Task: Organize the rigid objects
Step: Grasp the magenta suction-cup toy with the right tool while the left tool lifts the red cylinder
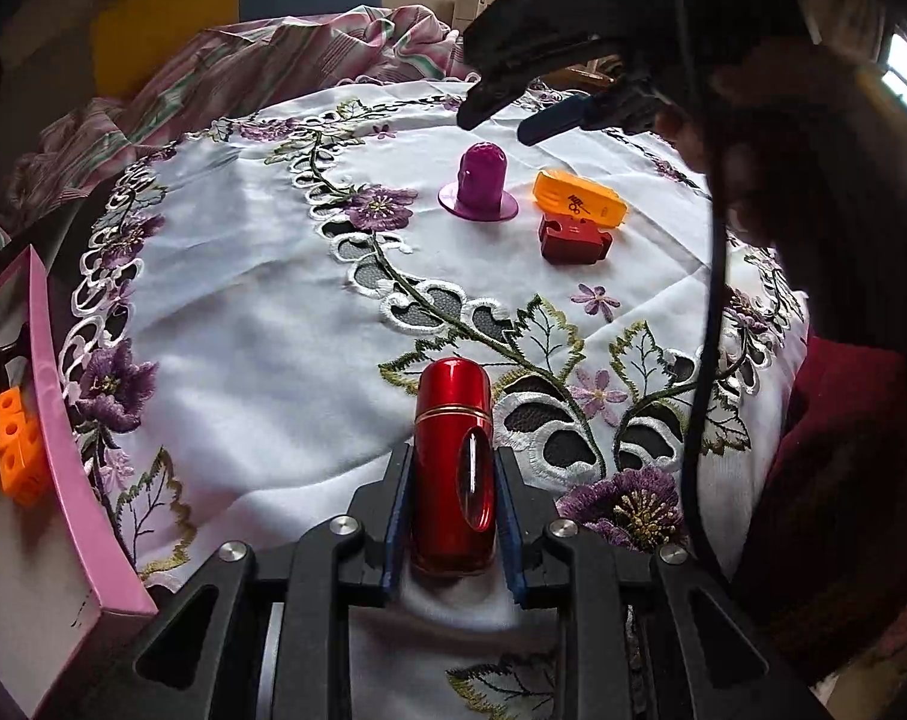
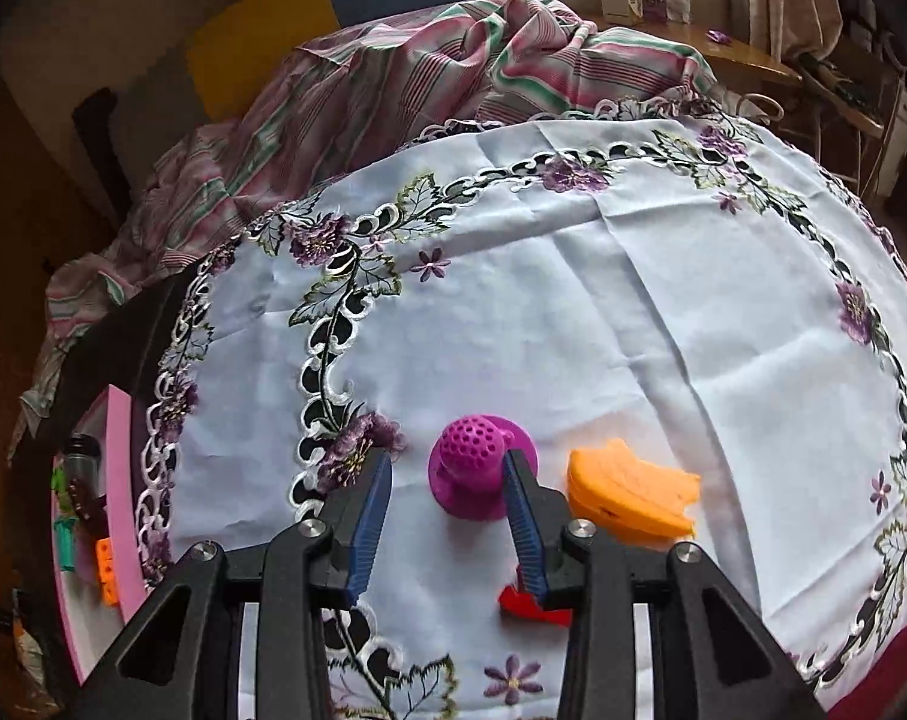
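My left gripper (image 1: 453,480) is shut on a shiny red cylinder (image 1: 453,450) and holds it just above the embroidered white tablecloth (image 1: 243,300). Further away stand a purple perforated cap (image 1: 477,183), an orange clip-like piece (image 1: 579,198) and a dark red block (image 1: 573,240). My right gripper (image 1: 501,120) hovers open above them. In the right wrist view it (image 2: 447,492) is open above the purple cap (image 2: 474,468), with the orange piece (image 2: 630,495) to its right and the red block (image 2: 528,606) partly hidden under the right finger.
A pink-rimmed box (image 1: 63,420) at the table's left edge holds an orange cube block (image 1: 15,444) and other small items (image 2: 81,492). A striped pink cloth (image 2: 423,78) is heaped beyond the table. A person's dark red clothing (image 1: 843,480) is at the right.
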The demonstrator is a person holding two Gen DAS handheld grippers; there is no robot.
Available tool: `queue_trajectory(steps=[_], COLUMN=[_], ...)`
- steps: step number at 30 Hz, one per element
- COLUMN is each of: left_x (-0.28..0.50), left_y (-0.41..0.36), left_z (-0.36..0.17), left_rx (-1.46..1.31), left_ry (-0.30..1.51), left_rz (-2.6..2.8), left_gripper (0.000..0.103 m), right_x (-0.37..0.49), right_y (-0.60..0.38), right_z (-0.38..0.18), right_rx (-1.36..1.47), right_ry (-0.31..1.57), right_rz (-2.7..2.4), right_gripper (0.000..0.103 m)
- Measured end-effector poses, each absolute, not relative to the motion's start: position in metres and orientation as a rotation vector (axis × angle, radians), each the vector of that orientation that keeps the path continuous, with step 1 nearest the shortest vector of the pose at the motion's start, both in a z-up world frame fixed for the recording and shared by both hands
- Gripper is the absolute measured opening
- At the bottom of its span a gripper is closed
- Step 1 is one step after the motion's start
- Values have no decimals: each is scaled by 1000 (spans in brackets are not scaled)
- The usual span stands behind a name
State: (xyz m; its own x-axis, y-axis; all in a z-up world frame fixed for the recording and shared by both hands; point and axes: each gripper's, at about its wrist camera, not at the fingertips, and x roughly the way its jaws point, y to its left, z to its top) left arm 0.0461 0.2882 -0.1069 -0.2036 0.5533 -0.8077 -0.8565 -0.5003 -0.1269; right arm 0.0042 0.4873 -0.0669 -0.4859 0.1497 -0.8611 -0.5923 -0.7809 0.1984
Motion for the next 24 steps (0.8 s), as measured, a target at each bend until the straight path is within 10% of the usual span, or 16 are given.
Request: queue_trajectory(steps=[24], left_x=[58], left_y=[273], left_z=[-94], left_rx=[-1057], left_ry=[437], left_rz=[1897], left_gripper=[26], right_x=[-33], right_y=[443], right_z=[-101], right_rx=[-1495], right_ry=[402], right_rz=[2418], right_gripper=[32])
